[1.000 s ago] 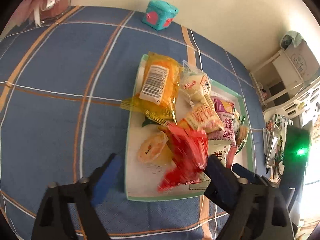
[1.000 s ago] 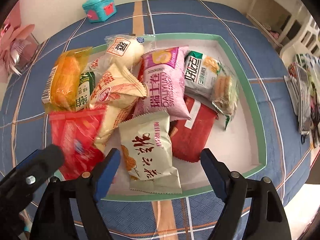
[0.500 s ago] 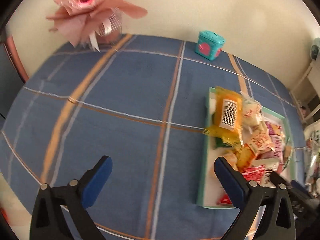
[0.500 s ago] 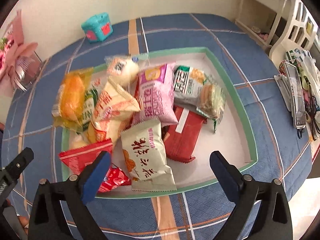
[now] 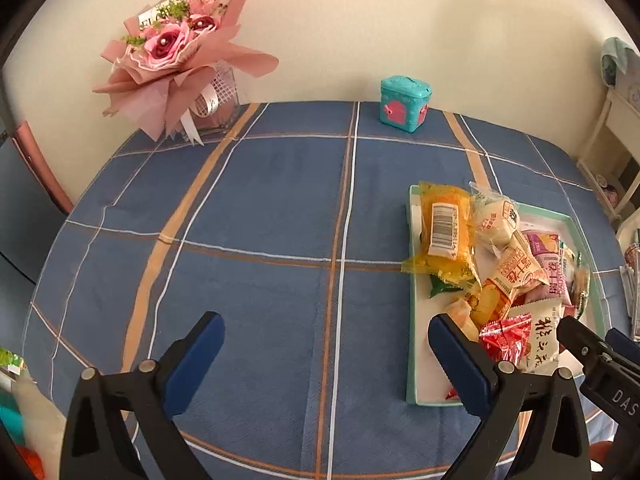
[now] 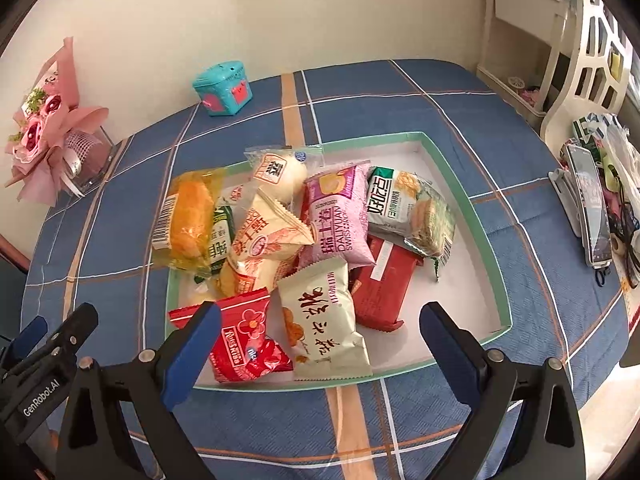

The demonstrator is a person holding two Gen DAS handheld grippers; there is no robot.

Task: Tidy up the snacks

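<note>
A green-rimmed white tray (image 6: 490, 216) on the blue plaid tablecloth holds several snack packets: a red packet (image 6: 244, 340) at the near left, a cream packet (image 6: 324, 320), a pink packet (image 6: 338, 216), a dark red packet (image 6: 380, 280), a green-white packet (image 6: 412, 208) and an orange packet (image 6: 188, 220). My right gripper (image 6: 320, 354) is open and empty above the tray's near edge. My left gripper (image 5: 326, 360) is open and empty over bare cloth left of the tray (image 5: 414, 360), where the orange packet (image 5: 446, 232) and red packet (image 5: 506, 338) also show.
A pink flower bouquet (image 5: 176, 52) in a glass vase stands at the back left. A teal box (image 5: 404, 100) sits by the wall. A phone (image 6: 590, 204) and clutter lie on the table's right side. White furniture (image 6: 580, 60) stands beyond the right edge.
My left gripper has swung left and back, away from the tray, leaving the red packet lying in the tray. My right gripper has pulled back and up a little.
</note>
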